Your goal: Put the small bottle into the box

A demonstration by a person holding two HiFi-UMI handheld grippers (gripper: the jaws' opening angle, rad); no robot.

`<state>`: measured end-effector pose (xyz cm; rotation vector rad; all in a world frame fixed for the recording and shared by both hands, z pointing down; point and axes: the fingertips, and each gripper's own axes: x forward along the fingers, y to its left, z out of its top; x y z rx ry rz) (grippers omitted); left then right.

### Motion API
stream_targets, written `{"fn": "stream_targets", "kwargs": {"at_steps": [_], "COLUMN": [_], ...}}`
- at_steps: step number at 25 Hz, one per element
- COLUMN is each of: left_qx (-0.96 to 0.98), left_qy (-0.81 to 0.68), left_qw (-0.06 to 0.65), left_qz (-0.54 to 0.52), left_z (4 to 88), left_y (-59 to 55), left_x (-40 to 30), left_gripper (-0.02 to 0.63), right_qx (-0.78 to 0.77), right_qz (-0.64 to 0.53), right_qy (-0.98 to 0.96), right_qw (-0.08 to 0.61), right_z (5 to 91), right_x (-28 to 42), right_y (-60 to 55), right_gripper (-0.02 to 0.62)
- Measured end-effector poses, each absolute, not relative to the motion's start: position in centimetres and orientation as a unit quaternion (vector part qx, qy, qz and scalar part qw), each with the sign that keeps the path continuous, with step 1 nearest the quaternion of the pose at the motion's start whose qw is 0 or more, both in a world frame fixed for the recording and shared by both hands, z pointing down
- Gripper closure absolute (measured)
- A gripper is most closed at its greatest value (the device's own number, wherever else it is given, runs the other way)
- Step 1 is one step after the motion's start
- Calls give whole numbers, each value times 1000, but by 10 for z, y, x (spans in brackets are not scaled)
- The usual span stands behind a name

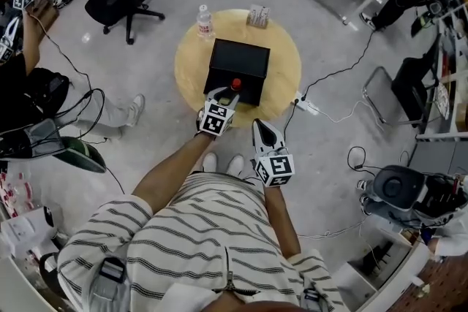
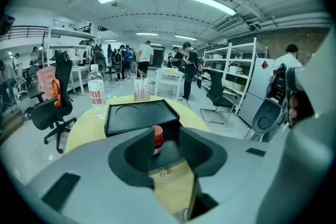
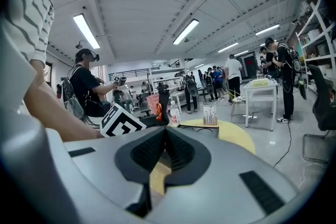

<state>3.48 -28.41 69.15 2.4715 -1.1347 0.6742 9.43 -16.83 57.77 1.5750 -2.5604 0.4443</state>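
A small bottle [image 1: 235,85] with a red cap stands on the round wooden table [image 1: 285,47], right against the near wall of the black box [image 1: 238,62]. My left gripper [image 1: 225,93] is open at the table's near edge. In the left gripper view the bottle [image 2: 157,139] shows in the gap between the jaws, closer to the left one, with the box's flat top [image 2: 139,115] behind it. My right gripper [image 1: 258,126] hangs shut and holds nothing, off the table's near edge to the right; its jaws [image 3: 165,131] meet at the tips.
A clear water bottle [image 1: 205,20] and a small card stand [image 1: 258,15] sit at the table's far edge. A black office chair [image 1: 121,0] stands far left. A power strip [image 1: 307,106] with cables lies on the floor to the right. People work at benches around.
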Motion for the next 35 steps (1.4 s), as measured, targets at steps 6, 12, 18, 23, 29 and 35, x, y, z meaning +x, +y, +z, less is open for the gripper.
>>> {"fn": "stream_targets", "kwargs": {"at_steps": [6,12,18,23,29,35], "left_qx": [873,878,885,887,890,896], "left_qy": [-408,-405,-404,-405,-405,-399], "left_qw": [166,164,149,141,120,106], "left_qz": [209,194,179,173,172,161], "left_z": [673,656,635,626,621,606], "left_y": [-268,-240,-225,-209,-201,-186], "left_x": [22,16,11,7,8,5], "left_gripper": [480,517,540,560,584,584], "right_qx": [512,509,506,504,499,502], "right_qz": [140,142,140,141,146,147], "right_qy": [-846,-848,-850,-851,-854,-851], "right_qw": [50,48,45,43,35,36], "right_z": [574,570,567,564,565,565], "right_x": [88,83,79,78,80,75], "right_y": [-167,-157,-151,-143,-144,-138], "right_gripper": [577,577,577,577,577,577]}}
